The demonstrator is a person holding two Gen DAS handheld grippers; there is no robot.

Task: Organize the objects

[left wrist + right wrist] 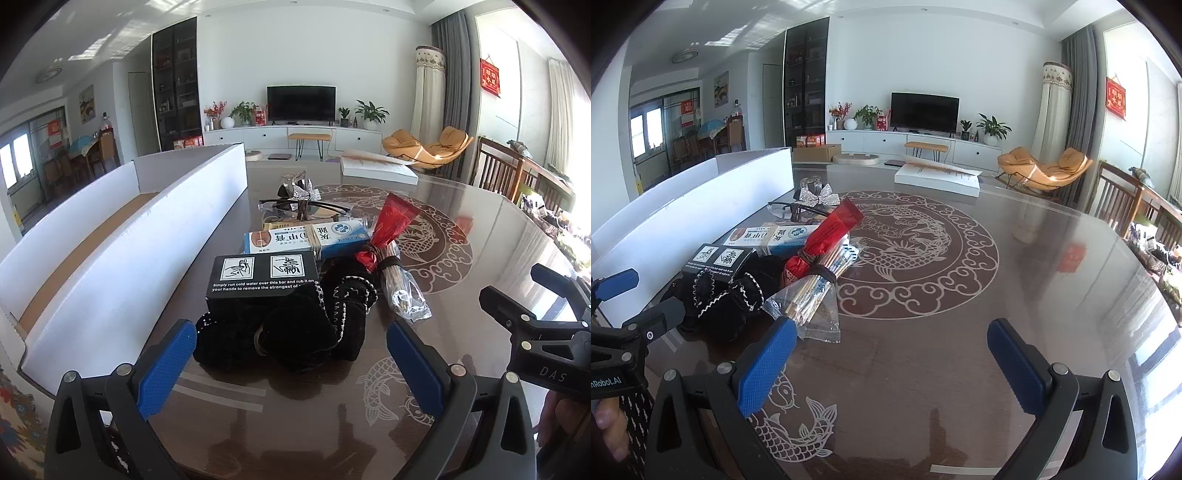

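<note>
Black velvet pouch (295, 325) sits lower centre of the left wrist view, nearest item of a row of small goods running up the middle of the frame; none looks sorted yet, so I judge this the opening step: first pick. Left gripper (291, 365) is spread wide, holding nothing; its blue fingers (166, 369) flank the pouch on either side, tips level with its near edge, not touching as far as I can tell. Behind the pouch, touching it: a black box (260, 277) with white print; then a blue-and-white box (303, 238) bound with rubber bands; then dark glasses (303, 208) and a silver bow (301, 192) toward upper centre. Right of the pouch, a bundle of sticks in clear wrap (399, 284), and a red packet (391, 229) angled toward upper right. Long white cardboard box (122, 258), open-topped, fills the left of the frame, just beside the row; likely the destination, though the task does not say. Right gripper (890, 365) is also wide open and empty, over bare glass counter (1034, 258); the stick bundle's wrapper lies just up-left of its left finger, the goods in the left half of that view. Next move, by my reading: advance the left fingers around the pouch, close gently on the soft cloth, lift clear of the black box, carry left over the box wall.
</note>
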